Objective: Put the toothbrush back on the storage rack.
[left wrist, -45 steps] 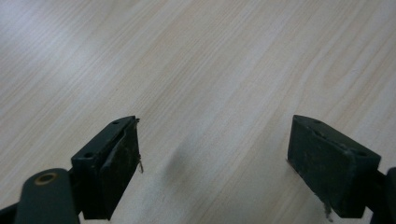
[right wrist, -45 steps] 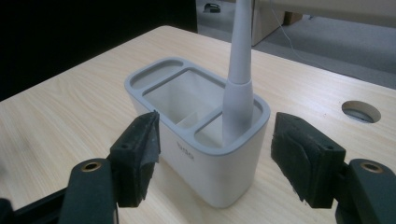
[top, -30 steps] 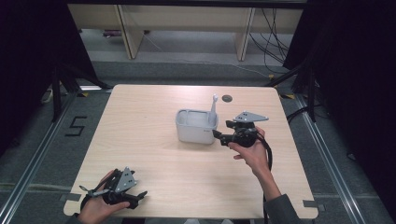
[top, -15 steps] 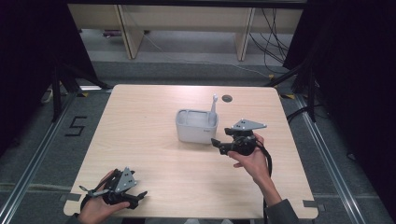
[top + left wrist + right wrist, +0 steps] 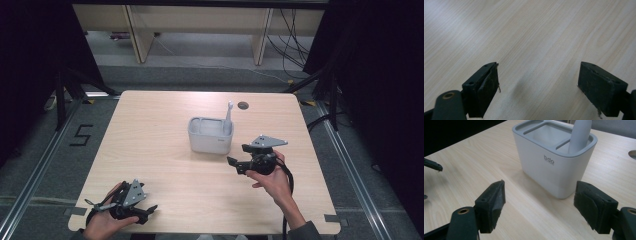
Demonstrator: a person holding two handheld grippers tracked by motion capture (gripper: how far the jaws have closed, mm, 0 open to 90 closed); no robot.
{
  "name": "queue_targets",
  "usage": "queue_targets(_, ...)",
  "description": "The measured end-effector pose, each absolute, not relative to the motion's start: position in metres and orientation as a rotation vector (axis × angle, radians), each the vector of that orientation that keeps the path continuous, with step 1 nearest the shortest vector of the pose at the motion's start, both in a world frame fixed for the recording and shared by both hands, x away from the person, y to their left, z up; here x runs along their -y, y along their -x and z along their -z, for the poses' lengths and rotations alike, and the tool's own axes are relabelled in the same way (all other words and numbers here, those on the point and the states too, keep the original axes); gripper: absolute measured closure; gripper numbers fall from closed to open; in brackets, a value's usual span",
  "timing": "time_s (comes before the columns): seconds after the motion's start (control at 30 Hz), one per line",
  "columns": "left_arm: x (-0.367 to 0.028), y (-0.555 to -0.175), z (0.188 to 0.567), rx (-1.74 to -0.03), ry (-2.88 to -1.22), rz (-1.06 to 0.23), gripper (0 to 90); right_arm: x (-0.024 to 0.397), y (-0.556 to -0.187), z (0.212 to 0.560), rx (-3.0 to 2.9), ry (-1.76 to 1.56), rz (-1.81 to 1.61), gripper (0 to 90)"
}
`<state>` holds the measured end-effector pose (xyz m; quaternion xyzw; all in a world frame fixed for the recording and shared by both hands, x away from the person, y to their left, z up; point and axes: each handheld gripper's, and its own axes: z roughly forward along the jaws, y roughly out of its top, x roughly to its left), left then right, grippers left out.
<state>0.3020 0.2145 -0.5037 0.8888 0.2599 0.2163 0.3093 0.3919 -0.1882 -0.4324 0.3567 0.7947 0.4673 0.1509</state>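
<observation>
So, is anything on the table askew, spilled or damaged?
Nothing stands out. The white holder stands upright on the table, with the grey utensil leaning in its end slot. Nothing is spilled. Both grippers are open and hold nothing.

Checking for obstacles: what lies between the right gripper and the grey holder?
Only bare table separates the open right gripper from the grey holder, seen in the right gripper view.

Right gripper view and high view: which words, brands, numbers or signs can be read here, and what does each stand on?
"bdo": dark grey letters on the side wall of the white rectangular plastic holder with grey rim, with a smaller line under them, too small to read.
"5": black figure marked on the grey floor left of the light wooden table.
No other text can be read.
</observation>
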Motion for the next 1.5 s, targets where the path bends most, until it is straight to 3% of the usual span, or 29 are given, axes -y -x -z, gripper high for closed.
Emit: queue_targets(1.5, -0.216, -0.301, 0.503, -0.692, -2.347, -0.581, 16.4, 0.197, -0.348, 0.475, -2.406, -1.065, -1.304, 23.0)
